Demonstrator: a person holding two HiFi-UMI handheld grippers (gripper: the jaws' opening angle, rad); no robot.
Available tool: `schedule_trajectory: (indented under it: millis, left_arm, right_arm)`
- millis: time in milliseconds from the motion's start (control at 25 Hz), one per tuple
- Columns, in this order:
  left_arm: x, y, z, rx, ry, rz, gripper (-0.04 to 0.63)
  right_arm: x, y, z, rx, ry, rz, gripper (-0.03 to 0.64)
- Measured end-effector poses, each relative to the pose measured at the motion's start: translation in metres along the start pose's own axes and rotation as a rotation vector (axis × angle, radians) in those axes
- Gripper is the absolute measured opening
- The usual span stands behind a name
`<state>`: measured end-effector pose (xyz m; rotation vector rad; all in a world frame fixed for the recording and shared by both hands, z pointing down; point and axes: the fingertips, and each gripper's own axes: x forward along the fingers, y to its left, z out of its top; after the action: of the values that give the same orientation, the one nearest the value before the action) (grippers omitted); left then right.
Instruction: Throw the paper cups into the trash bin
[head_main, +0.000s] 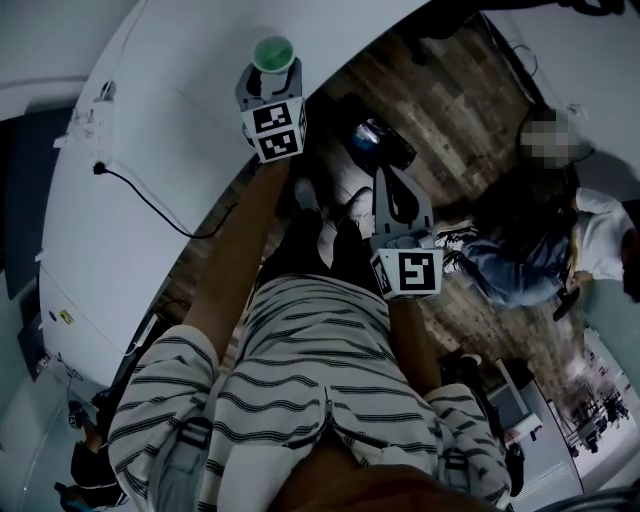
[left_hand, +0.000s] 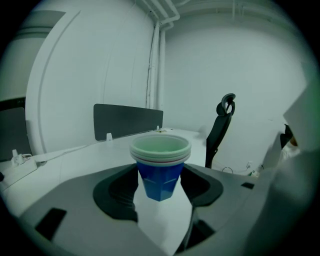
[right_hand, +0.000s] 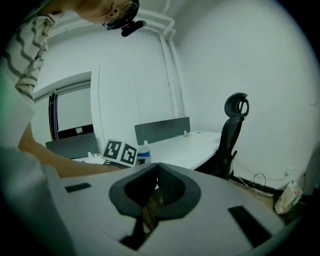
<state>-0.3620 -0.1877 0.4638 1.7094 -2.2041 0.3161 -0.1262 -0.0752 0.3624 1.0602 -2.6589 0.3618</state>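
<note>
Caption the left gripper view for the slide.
Left gripper grips stacked blue paper cups over the white desk, office chair behind.

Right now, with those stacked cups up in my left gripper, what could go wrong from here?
1. The left gripper pinches only the outer blue cup of the paper cups; if tilted, the nested ones inside could slide out.
2. The thin paper walls may buckle under a harder squeeze.
3. No trash bin shows in any view, and a person sits close on the right, so a blind swing could hit them.
</note>
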Motion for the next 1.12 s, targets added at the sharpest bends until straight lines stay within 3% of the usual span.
schedule_trajectory:
  millis: [680, 1120]
  left_arm:
    - [-0.067, -0.08, 0.052, 0.022, -0.058, -0.088, 0.282]
    - [-0.105, -0.138, 0.081, 0.07, -0.088, -0.196, 0.282]
  right_arm:
    - [-0.055, -0.043, 0.028, 0.029, -0.08, -0.095, 0.017]
    - [-0.082, -0.071, 0.047, 0.033, -0.137, -0.158, 0.017]
